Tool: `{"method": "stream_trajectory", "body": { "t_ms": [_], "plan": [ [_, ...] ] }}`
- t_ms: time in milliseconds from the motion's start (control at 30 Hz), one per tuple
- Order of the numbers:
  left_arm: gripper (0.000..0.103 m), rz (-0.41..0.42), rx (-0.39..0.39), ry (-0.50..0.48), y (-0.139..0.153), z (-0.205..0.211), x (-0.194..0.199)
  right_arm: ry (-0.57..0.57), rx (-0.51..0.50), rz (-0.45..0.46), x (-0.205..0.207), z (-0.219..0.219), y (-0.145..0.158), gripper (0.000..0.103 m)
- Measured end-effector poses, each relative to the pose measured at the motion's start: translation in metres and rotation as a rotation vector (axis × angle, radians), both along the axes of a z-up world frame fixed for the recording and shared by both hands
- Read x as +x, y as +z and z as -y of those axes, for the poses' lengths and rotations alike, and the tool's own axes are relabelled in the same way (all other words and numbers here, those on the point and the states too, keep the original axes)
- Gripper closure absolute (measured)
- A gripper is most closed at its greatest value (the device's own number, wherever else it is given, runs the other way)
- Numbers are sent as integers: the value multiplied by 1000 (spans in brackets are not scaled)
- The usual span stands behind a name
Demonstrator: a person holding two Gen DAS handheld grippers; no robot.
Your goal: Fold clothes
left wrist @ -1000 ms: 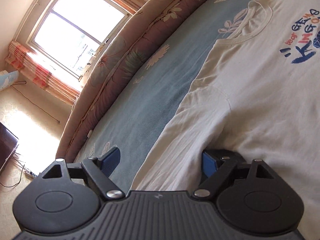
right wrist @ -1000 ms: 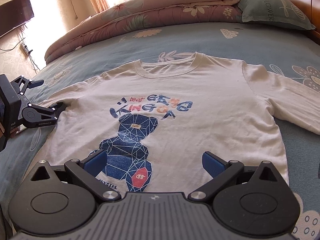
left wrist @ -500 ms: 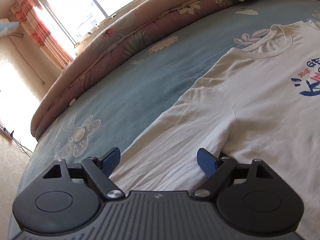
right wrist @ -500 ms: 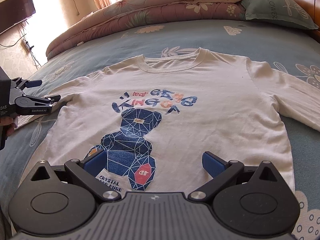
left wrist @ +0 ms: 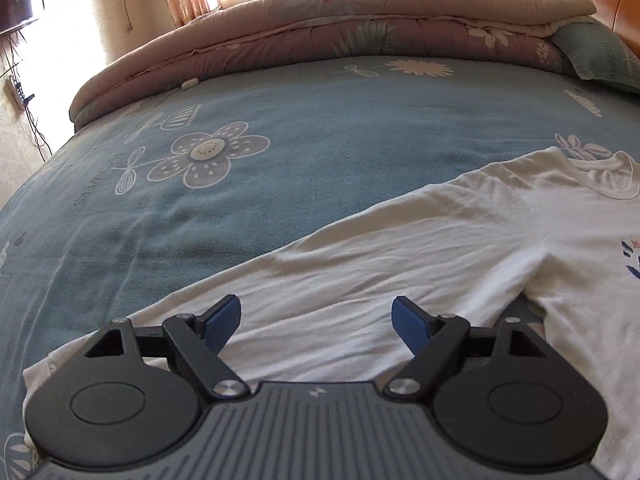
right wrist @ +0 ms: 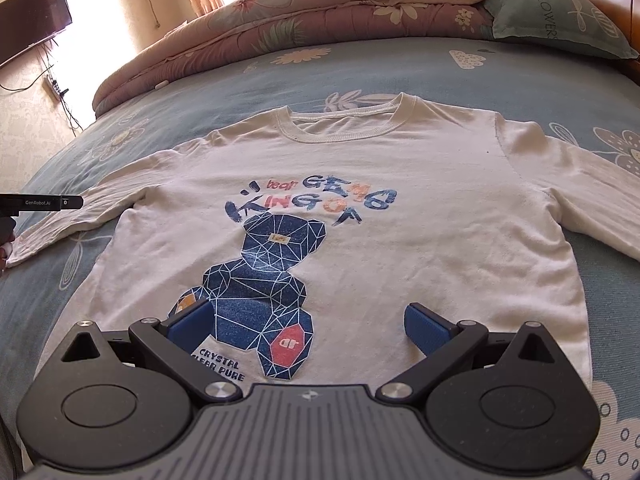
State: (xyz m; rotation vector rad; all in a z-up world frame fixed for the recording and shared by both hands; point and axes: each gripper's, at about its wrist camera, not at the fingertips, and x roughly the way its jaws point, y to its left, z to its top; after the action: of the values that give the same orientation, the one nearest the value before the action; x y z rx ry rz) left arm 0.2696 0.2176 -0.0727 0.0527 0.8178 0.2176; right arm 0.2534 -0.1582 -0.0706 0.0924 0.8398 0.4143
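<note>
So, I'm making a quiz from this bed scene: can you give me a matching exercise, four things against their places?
Things:
1. shirt
2. pillow
3. quilt
4. left claw

Places:
A. folded along the bed's far edge
B. spread flat mid-bed, print up
C. over the shirt's sleeve, open
D. far right corner, by the headboard

Pairs: 1-B, 2-D, 3-A, 4-C

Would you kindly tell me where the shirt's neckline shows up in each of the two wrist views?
Left wrist view: the neckline sits at the far right edge, partly cut off.
Right wrist view: it sits upper centre, fully visible.
Shared landmark: the folded quilt along the bed's far side.
</note>
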Motion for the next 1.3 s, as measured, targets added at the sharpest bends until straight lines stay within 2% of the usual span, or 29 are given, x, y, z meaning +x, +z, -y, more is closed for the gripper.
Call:
{"method": "stream_trajectory", "body": {
  "t_ms": [133,267,367,433,533,600,667,767,833,867,1033,1100,1167,1233,1300],
  "plan": [
    [17,-38,-97,51,-17,-20,-18,0,-7,-2,0,-1,-1,0],
    [15,-53,-117,107,-12,-44,-41,-1,-2,-5,0,0,-1,0],
    [18,-38,-73,133,2,-50,-43,1,-8,-4,0,-1,-2,0],
    [17,12,-101,129,9,-55,-39,3,-17,-2,0,-2,-3,0],
    [17,7,-152,162,2,-63,-30,5,-26,-1,-1,-4,-4,0],
    [17,-32,-133,188,-11,-67,-28,6,-30,0,-1,-4,-4,0],
    [11,-36,-84,207,-18,-70,-34,8,-33,-1,-1,-4,-4,0],
    [12,-36,-33,272,-12,-74,-42,13,-43,-4,-1,-5,-3,0],
    [15,-27,-14,272,-1,-66,-40,22,-66,-1,-2,-9,-4,0],
    [15,-19,-14,259,5,-60,-38,26,-80,2,-3,-10,-5,0],
    [14,53,-124,29,37,10,-14,53,-169,33,-7,-22,-9,0],
    [14,58,-213,-105,40,54,3,60,-197,46,-9,-25,-10,0],
    [14,45,-323,-199,37,88,18,59,-199,47,-9,-25,-10,0],
    [14,19,-455,-283,28,117,32,61,-195,44,-8,-24,-10,0],
    [14,-22,-540,-323,11,138,47,63,-194,40,-7,-24,-9,0]
  ]
}}
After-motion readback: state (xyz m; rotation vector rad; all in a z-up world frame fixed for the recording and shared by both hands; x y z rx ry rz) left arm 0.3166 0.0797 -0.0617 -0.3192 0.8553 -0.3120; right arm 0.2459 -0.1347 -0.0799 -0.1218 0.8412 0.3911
